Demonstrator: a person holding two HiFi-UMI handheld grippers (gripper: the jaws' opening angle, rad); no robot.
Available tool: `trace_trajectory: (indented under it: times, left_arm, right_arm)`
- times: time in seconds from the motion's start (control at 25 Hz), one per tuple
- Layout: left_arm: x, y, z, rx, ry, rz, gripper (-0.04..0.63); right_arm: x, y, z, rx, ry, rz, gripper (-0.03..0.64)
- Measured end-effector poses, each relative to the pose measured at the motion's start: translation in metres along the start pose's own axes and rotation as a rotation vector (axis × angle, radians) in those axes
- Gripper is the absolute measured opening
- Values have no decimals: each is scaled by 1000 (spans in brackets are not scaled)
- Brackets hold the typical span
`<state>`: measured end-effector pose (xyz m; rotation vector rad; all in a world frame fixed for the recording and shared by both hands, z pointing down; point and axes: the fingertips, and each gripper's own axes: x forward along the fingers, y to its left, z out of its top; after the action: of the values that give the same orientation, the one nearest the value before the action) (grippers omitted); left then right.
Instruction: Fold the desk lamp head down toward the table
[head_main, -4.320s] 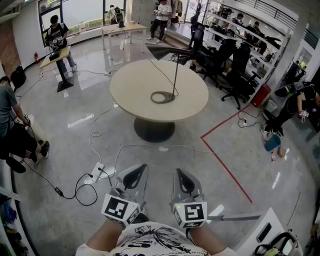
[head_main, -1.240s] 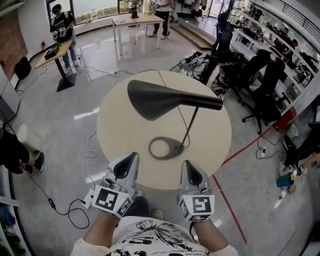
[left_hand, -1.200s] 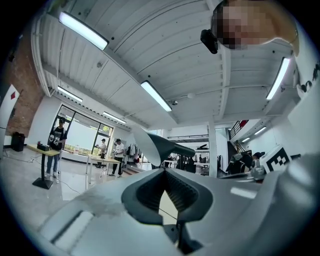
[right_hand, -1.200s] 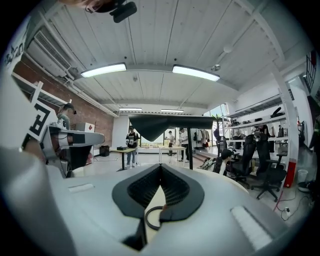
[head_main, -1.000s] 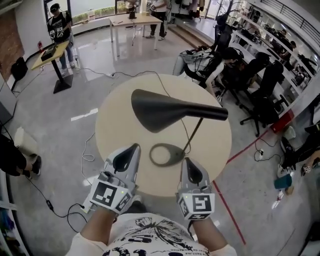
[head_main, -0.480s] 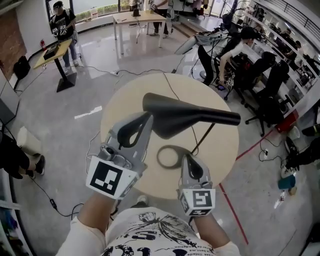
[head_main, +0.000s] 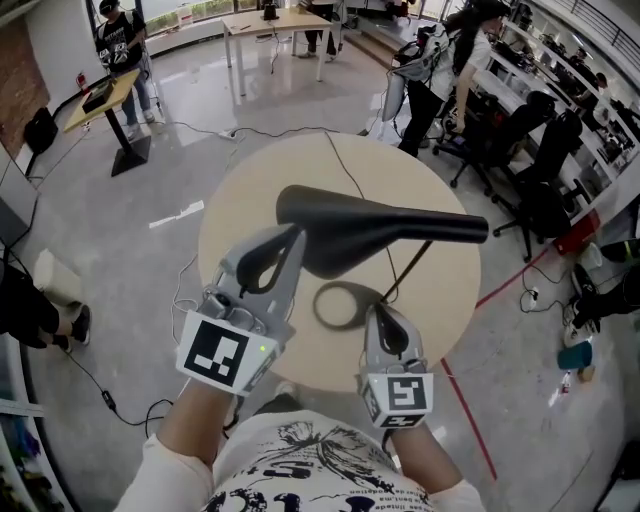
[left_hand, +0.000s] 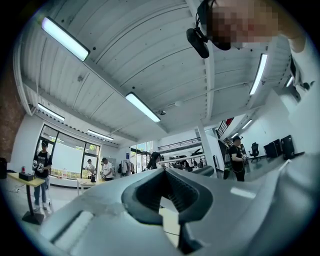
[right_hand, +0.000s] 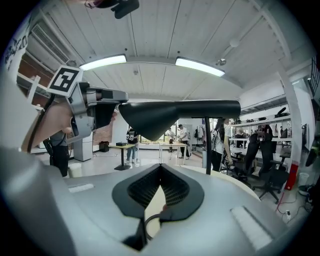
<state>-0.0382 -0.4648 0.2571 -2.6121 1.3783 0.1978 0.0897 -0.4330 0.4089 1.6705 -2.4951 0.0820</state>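
A black desk lamp stands on the round beige table (head_main: 240, 210). Its long head (head_main: 350, 235) lies about level, high over the ring base (head_main: 343, 305), and a thin stem (head_main: 410, 262) leans up to its right end. My left gripper (head_main: 291, 236) is raised, shut and empty, with its tips at the near left side of the head. In the right gripper view the left gripper (right_hand: 95, 112) sits right against the head's (right_hand: 175, 116) left tip. My right gripper (head_main: 379, 314) stays low by the base, shut on nothing.
The lamp's cable (head_main: 345, 178) runs across the table to its far edge. A person (head_main: 440, 55) stands just beyond the table, with office chairs (head_main: 545, 140) at the right. Desks (head_main: 270, 20) and more people are farther back. A red line (head_main: 500, 285) marks the floor.
I have walked up to the table. My left gripper has risen from waist height to the lamp head's left end; the right one stayed low. In the last half second little has moved.
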Motion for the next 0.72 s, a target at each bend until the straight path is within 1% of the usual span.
trace_trajectory:
  times: [0.2,0.36,0.56,0.72]
  left_arm:
    - [4,-1,-17,-29,57,-8,3]
    - [-2,-8,-46,-45,110,-17,2]
    - [-4,-11,-71,-71,165,-44,3]
    - [-3,-21,-99,-94,223,-67,3]
  right_arm:
    - [0,-2,0,-3,8,-9,9]
    - [-8,0,-17,0,35,-15,9]
    - [-10,0,-27,-3,65,-35,9]
    - [-12,-1,-42,2,97,-48,9]
